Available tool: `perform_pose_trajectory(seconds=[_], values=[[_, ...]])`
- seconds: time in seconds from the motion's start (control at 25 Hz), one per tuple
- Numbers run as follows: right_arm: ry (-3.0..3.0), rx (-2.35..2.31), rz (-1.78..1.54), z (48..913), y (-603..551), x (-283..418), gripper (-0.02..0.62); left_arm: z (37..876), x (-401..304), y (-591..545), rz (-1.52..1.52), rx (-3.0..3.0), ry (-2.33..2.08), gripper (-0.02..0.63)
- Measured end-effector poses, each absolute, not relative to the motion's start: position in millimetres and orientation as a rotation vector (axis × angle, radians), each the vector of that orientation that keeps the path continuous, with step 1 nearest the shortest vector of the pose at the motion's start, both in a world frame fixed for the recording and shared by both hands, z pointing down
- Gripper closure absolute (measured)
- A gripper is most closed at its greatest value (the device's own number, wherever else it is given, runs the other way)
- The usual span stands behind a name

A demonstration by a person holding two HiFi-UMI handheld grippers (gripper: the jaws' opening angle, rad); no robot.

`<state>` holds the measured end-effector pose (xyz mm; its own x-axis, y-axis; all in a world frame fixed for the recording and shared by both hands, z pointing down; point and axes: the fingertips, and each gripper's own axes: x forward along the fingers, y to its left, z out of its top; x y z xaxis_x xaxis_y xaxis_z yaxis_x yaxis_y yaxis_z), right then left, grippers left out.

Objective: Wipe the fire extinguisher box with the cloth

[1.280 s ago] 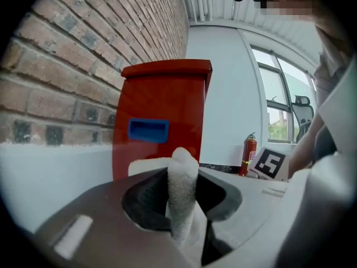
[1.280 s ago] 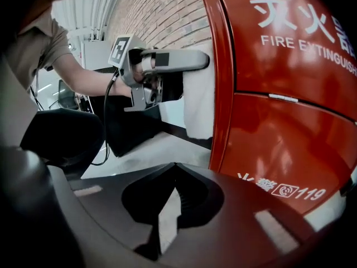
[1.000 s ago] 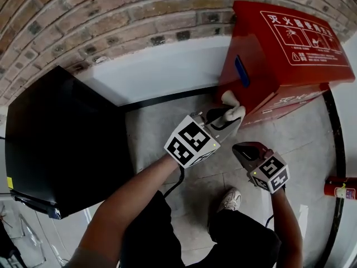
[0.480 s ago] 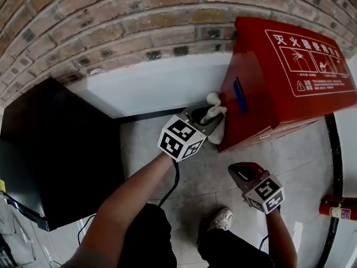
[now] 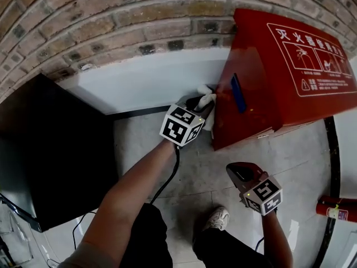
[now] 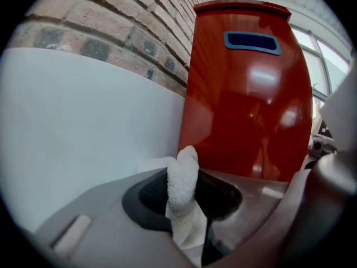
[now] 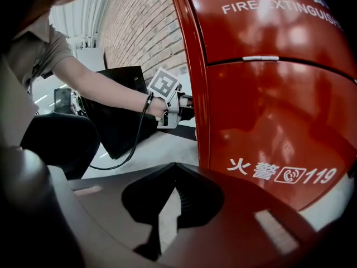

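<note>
The left gripper (image 5: 197, 103) has slid from the front corner of the fire extinguisher box (image 5: 279, 77) back toward the brick wall (image 5: 111, 21). Its jaws clamp the white cloth (image 6: 182, 175) at the box's red side; contact is unclear. The right gripper (image 5: 234, 171) hangs shut and empty over the grey tiled floor (image 5: 162, 144). A small extinguisher (image 5: 336, 208) is cut off at the edge.

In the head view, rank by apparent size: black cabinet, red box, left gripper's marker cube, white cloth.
1-2: black cabinet and red box, alike, both cropped, so unranked.
3: marker cube, nearer the camera.
4: white cloth, partly hidden.
</note>
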<state>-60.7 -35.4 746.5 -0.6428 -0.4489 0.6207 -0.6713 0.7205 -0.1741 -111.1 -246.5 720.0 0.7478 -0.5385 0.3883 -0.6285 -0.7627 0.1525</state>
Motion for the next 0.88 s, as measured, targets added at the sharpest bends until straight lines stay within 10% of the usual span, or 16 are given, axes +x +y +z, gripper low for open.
perform_pose_trajectory(seconds=[0.88], values=[[-2.317, 0.879, 0.621, 777.9, -22.0, -56.6, 0.571, 805.4, -87.9, -124.6, 0.606, 2.545, -0.555, 0.497]])
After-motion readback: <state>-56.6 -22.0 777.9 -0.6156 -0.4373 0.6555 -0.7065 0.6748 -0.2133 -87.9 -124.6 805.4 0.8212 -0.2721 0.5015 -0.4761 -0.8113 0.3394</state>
